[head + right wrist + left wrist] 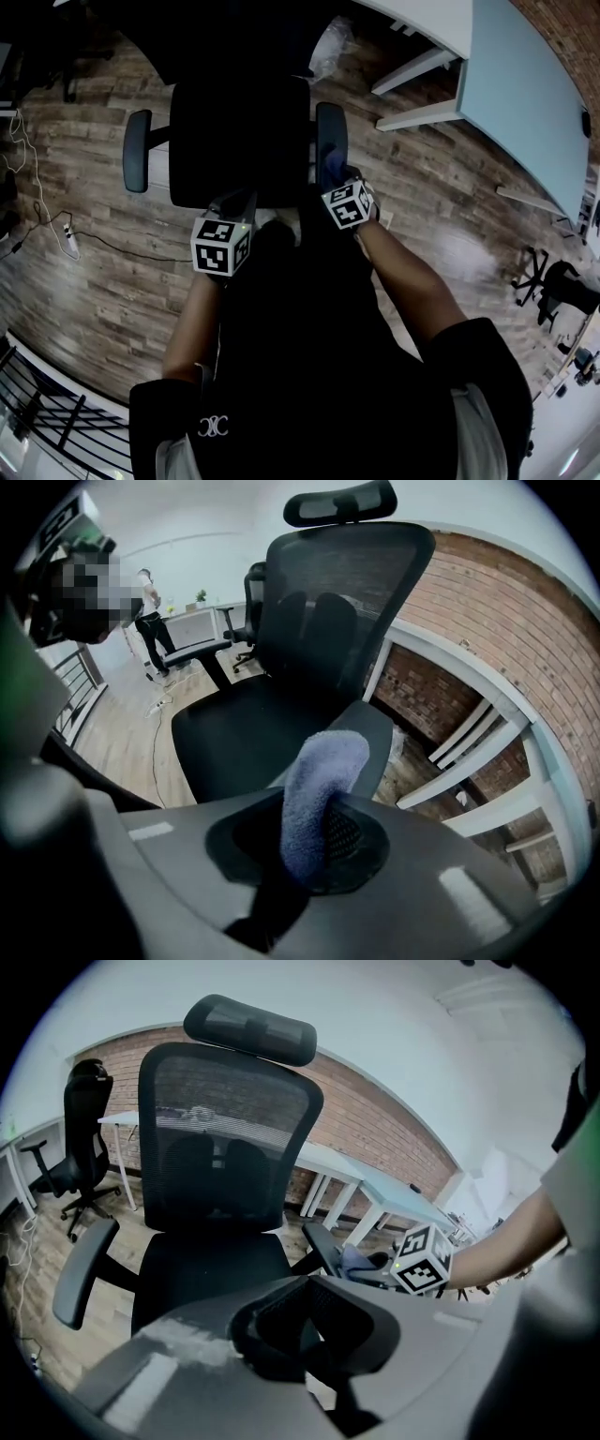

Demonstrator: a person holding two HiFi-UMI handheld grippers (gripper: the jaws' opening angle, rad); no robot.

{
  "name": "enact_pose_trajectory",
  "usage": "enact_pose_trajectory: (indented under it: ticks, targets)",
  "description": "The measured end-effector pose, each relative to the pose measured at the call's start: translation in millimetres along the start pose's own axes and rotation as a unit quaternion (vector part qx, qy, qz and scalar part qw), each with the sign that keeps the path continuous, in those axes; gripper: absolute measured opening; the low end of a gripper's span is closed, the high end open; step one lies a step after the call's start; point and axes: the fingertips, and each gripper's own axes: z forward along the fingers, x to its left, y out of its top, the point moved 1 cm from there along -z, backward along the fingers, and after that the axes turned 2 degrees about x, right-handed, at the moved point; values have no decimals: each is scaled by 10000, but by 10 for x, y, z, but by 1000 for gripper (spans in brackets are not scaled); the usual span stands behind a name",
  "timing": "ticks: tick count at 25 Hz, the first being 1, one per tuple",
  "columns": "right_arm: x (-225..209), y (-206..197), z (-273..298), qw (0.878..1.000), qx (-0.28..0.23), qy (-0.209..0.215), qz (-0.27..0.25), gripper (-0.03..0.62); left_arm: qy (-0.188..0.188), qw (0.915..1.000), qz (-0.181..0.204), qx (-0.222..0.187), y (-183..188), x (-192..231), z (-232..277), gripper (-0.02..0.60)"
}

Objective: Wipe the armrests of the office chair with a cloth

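A black mesh office chair (239,131) stands in front of me, with its left armrest (137,150) and right armrest (331,136) to either side of the seat. My right gripper (335,176) is shut on a blue cloth (319,785), and the cloth's free end lies over the near end of the right armrest (373,735). The left gripper view shows that cloth (362,1262) resting on the armrest (322,1247). My left gripper (236,202) hovers by the seat's front edge; its jaws (300,1330) look shut with nothing in them.
White desks (506,75) and a brick wall lie beyond the chair on the right. A second black chair (80,1147) stands at the far left. A cable and power strip (66,236) lie on the wooden floor. A person (150,611) stands far back.
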Motion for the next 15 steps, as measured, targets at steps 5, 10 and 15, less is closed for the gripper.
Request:
enact_pose_trajectory:
  ticks: [5,10,15]
  targets:
    - [-158,233,124,9996,-36,212,-207,48,153,9995,-260,1,-19,65,29,6]
    - [-387,501,221,9989,-26,303,-367,48,342,9977,-573,-129,1,113,86,6]
    - [-581,826,425,9938,53,674,-877,48,460,9946,-891,-267,-2,119,190,6]
